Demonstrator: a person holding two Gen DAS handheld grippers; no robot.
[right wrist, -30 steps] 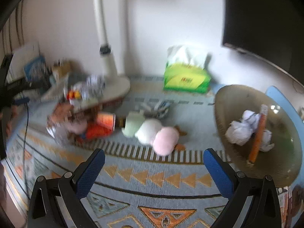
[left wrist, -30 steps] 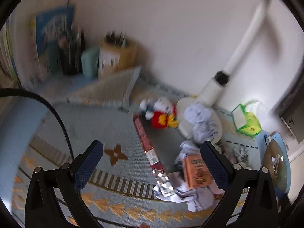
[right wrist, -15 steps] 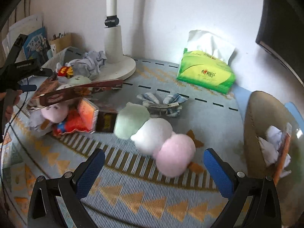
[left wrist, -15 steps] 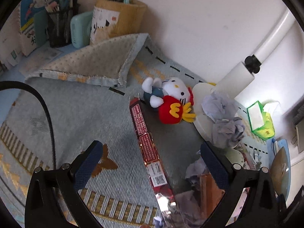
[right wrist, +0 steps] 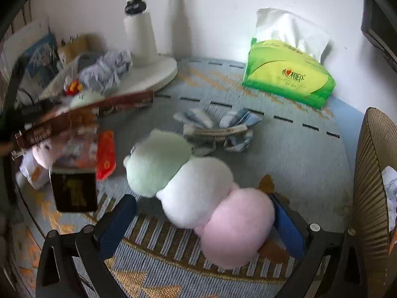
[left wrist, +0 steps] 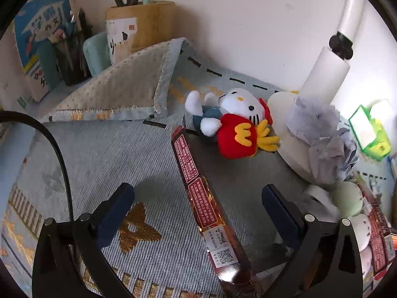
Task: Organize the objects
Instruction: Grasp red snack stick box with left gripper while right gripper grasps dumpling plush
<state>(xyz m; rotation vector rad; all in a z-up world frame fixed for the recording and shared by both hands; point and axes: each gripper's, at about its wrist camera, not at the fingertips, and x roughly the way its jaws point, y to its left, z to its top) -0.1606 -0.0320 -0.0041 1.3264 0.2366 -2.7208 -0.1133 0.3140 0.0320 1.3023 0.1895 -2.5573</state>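
Observation:
My left gripper (left wrist: 198,211) is open, its jaws to either side of a long dark-red box (left wrist: 206,206) that lies on the patterned mat (left wrist: 99,154). A white cat plush with a red toy (left wrist: 233,124) lies just beyond the box. My right gripper (right wrist: 203,221) is open around a plush of green, white and pink balls (right wrist: 198,188); its pink end sits between the fingers. The red box also shows in the right wrist view (right wrist: 82,114), above a pile of small packets (right wrist: 82,154).
A white lamp base (left wrist: 292,134) carries crumpled grey paper (left wrist: 320,129). A green tissue pack (right wrist: 287,74) stands by the wall. A woven tray (right wrist: 372,186) holds paper at the right. Pen holders (left wrist: 139,24) and books stand at the back left. A folded mat corner (left wrist: 129,89) lifts up.
Both grippers have moved forward and down. The left one has closed in on the red box, the right one on the three-ball plush, whose pink end now lies between its fingers.

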